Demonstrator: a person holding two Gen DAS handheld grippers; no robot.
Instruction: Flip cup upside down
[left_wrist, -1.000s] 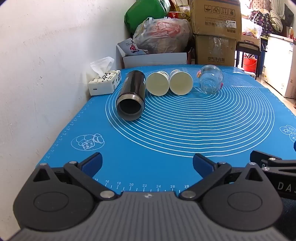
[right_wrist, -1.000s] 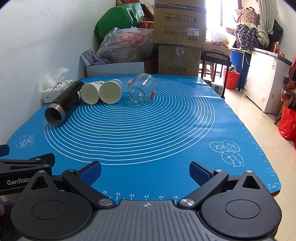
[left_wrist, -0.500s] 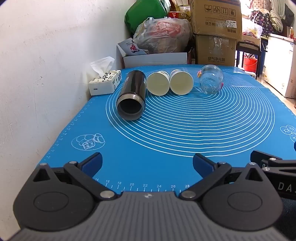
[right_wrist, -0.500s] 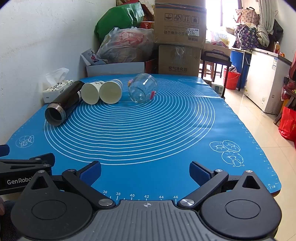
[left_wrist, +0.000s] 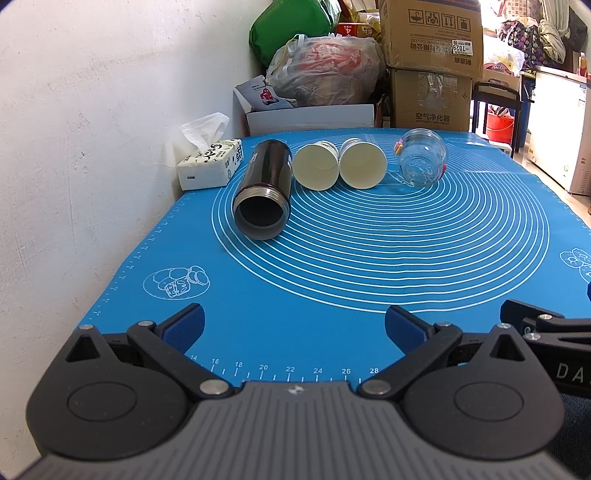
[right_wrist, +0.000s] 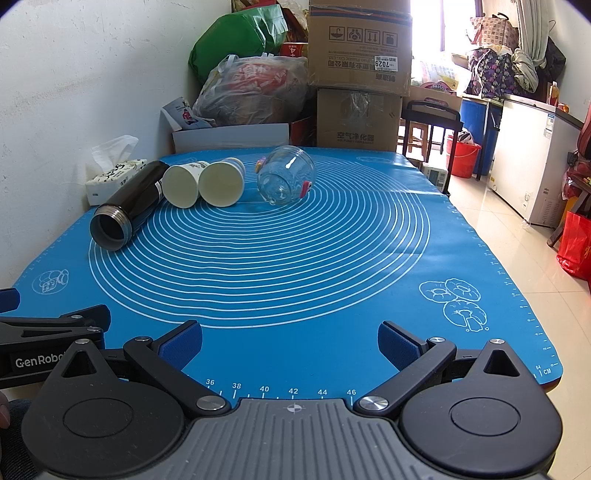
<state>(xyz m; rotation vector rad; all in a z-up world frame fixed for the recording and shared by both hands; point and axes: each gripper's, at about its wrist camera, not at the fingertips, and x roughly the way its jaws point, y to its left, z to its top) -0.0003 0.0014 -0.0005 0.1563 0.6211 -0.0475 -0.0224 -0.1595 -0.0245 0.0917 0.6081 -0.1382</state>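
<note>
Several vessels lie on their sides in a row at the far end of the blue mat, mouths toward me: a black flask, two cream paper cups, and a clear glass jar. They also show in the right wrist view: the flask, the cups, the jar. My left gripper is open and empty near the mat's front edge. My right gripper is open and empty beside it, to the right.
A tissue box sits by the white wall at the far left. Cardboard boxes and bags are stacked behind the table. The table's right edge drops to a tiled floor.
</note>
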